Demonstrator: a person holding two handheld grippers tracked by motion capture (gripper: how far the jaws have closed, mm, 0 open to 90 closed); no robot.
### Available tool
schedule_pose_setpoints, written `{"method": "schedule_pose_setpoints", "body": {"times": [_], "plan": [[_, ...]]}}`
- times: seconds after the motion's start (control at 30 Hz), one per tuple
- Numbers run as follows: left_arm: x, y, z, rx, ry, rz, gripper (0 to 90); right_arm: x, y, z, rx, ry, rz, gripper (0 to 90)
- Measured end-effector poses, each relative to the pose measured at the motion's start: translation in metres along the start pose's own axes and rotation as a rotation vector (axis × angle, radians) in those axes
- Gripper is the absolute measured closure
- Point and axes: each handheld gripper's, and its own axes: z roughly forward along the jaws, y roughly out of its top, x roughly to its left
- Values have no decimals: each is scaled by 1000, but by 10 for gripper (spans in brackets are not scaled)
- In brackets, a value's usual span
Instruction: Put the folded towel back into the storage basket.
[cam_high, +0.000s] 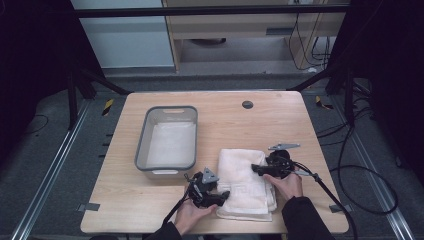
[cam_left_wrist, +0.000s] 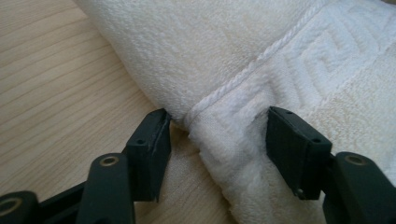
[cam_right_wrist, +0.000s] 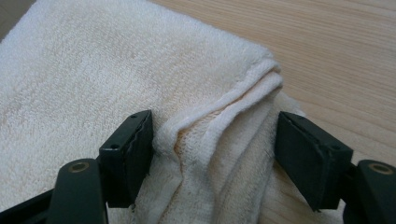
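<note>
Jaws of the left gripper (cam_left_wrist: 215, 135) and right gripper (cam_right_wrist: 212, 140) both stand open astride folds of the towel (cam_high: 245, 182), which lies on the surface (cam_high: 150, 200) beside the bin (cam_high: 142, 145).

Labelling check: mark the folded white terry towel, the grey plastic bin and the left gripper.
folded white terry towel (cam_high: 245, 172), high view, flat top layer.
grey plastic bin (cam_high: 141, 142), high view, left wall.
left gripper (cam_left_wrist: 217, 135), left gripper view, between its jaw tips.
</note>
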Motion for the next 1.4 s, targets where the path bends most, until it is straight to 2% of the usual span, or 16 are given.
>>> {"method": "schedule_pose_setpoints", "body": {"times": [0.1, 0.2, 0.33, 0.53, 0.67, 0.77, 0.93, 1.07, 1.13, 1.23, 1.3, 1.4], "plan": [[0, 0, 1, 3, -11, -6, 433, 0, 0, 1, 7, 1, 10, 293], [0, 1, 1, 11, -23, -14, 465, -2, 0, 2, 18, 23, 29, 318], [1, 2, 1, 25, -51, -25, 528, -2, 1, 2, 29, 50, 45, 408], [2, 4, 1, 39, -87, -39, 626, -4, 2, 2, 50, 117, 94, 556], [3, 4, 0, 30, -101, -42, 691, -3, 3, 1, 42, 126, 94, 618], [4, 3, -1, 20, -113, -59, 720, -3, 4, -1, 34, 134, 91, 643], [4, 3, -6, -11, -115, -49, 743, -1, 7, -7, 9, 123, 86, 652], [1, 6, -14, -44, -99, -26, 747, 5, 12, -19, -36, 125, 69, 655], [0, 8, -20, -60, -105, -25, 747, 7, 14, -25, -61, 125, 62, 657], [-2, 12, -29, -83, -103, -8, 748, 9, 17, -34, -100, 137, 57, 658], [-2, 15, -35, -100, -105, 2, 748, 9, 19, -40, -117, 154, 71, 659], [-2, 18, -42, -119, -109, 5, 748, 12, 23, -47, -141, 151, 56, 660]]}}
